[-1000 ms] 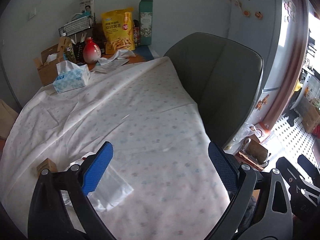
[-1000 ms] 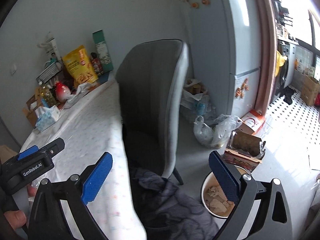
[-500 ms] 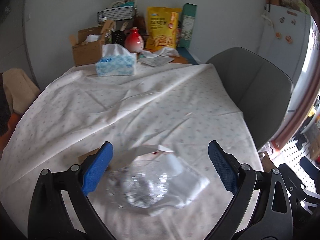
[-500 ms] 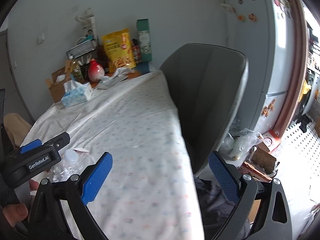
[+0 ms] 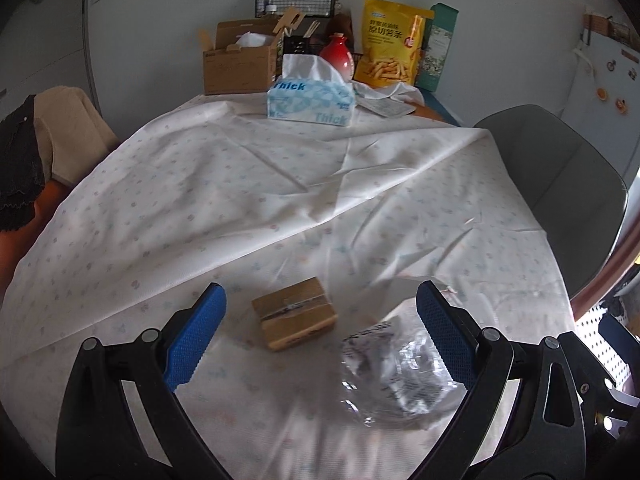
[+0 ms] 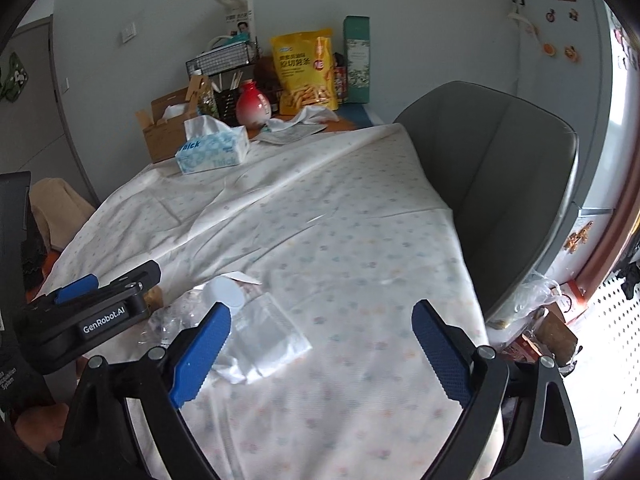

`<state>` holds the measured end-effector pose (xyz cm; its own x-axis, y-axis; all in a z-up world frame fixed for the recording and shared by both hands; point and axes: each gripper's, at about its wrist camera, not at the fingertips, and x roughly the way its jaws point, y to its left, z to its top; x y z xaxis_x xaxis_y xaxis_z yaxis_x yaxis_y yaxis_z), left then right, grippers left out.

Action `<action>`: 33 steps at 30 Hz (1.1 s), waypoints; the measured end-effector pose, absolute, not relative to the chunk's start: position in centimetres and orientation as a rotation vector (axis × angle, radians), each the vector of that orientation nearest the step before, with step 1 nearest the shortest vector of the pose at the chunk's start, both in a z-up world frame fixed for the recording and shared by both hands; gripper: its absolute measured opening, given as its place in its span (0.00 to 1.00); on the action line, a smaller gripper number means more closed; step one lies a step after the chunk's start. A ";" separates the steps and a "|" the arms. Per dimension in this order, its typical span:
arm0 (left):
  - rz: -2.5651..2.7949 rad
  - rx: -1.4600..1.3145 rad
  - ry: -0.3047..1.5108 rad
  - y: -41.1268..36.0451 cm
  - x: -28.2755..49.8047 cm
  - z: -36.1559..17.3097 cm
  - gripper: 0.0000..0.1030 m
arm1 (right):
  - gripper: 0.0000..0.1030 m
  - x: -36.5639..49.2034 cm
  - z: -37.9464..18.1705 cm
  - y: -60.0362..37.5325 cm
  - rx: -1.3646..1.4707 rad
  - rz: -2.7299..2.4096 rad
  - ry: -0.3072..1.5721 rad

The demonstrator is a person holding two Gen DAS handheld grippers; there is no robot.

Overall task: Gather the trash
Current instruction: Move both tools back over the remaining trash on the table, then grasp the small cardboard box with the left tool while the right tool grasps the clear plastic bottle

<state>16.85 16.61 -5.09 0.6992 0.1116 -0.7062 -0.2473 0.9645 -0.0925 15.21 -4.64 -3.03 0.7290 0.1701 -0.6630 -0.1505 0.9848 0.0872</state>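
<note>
The left gripper (image 5: 320,336) hangs over the cloth-covered bench (image 5: 248,200) with its blue fingers (image 5: 196,336) spread wide and holding nothing; a small cardboard box (image 5: 294,318) lies between them. Just right of the box lies a crushed clear plastic bottle (image 5: 394,372), against the right-hand finger. The right gripper (image 6: 322,354) is likewise wide open and empty, the bottle and a clear plastic bag (image 6: 268,340) beside its left finger.

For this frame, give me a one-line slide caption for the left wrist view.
Open left gripper hovers over a small cardboard box and crushed clear plastic bottle on the cloth-covered table.
</note>
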 end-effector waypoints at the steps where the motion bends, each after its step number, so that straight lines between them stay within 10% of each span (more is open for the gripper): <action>1: 0.204 -0.192 0.777 16.9 16.9 -5.4 0.92 | 0.87 15.4 -3.2 -4.2 0.025 0.181 0.738; 12: 0.242 -0.215 0.845 18.7 18.4 -8.0 0.89 | 0.85 17.0 -4.4 -2.1 0.013 0.200 0.767; 14: 0.231 -0.239 0.869 19.0 18.7 -8.5 0.52 | 0.83 17.3 -4.6 -1.6 0.009 0.214 0.776; 33: 0.257 -0.244 0.803 21.4 17.8 -7.9 0.53 | 0.54 19.5 -6.8 2.6 0.024 0.335 0.850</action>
<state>17.76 21.38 -7.92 0.6667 0.1332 -0.7333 -0.3169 0.9412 -0.1172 19.49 2.63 -6.82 0.6112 0.2993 -0.7327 -0.2804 0.9476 0.1532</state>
